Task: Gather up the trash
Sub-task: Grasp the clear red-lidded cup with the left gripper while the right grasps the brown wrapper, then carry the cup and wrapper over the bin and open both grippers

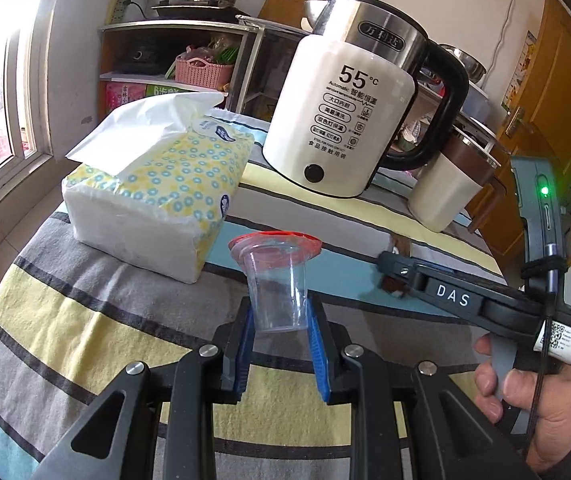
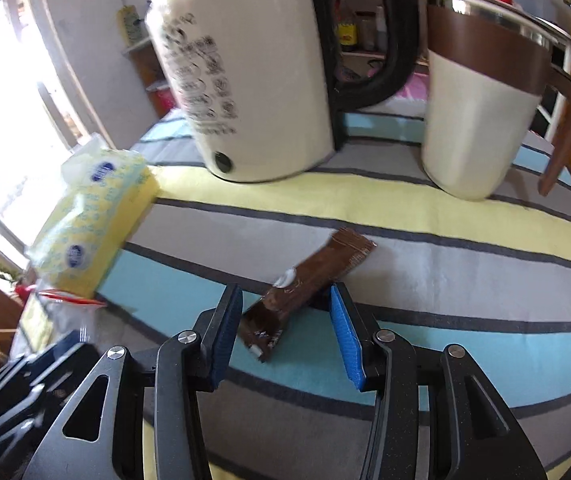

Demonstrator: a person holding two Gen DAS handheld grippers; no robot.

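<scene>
A: What are the left gripper's (image 1: 281, 336) fingers (image 1: 241, 354) doing?

B: They are clenched on a clear plastic cup (image 1: 277, 288), gripping its lower part from both sides. The cup is upright above the striped cloth (image 1: 85, 320) on the surface, and a torn red-edged seal (image 1: 275, 242) hangs over its rim.

A: And the right gripper (image 2: 287, 324)?

B: Its blue-padded fingers (image 2: 347, 338) are apart, straddling a brown wrapper (image 2: 305, 284). The pads do not press on it. The wrapper lies flat and slanted on a blue and grey stripe, its near end between the fingers, its far end pointing up and right.

A: What lies further out?

B: Just behind the cup sits a pack of tissues (image 1: 157, 196) in yellow flowered wrap. Behind that stands a white kettle (image 1: 341, 112) with a black handle, and to its right a white mug (image 1: 441, 192) with a brown band. In the left view a hand (image 1: 537, 408) holds the right gripper's handle at the lower right.
</scene>
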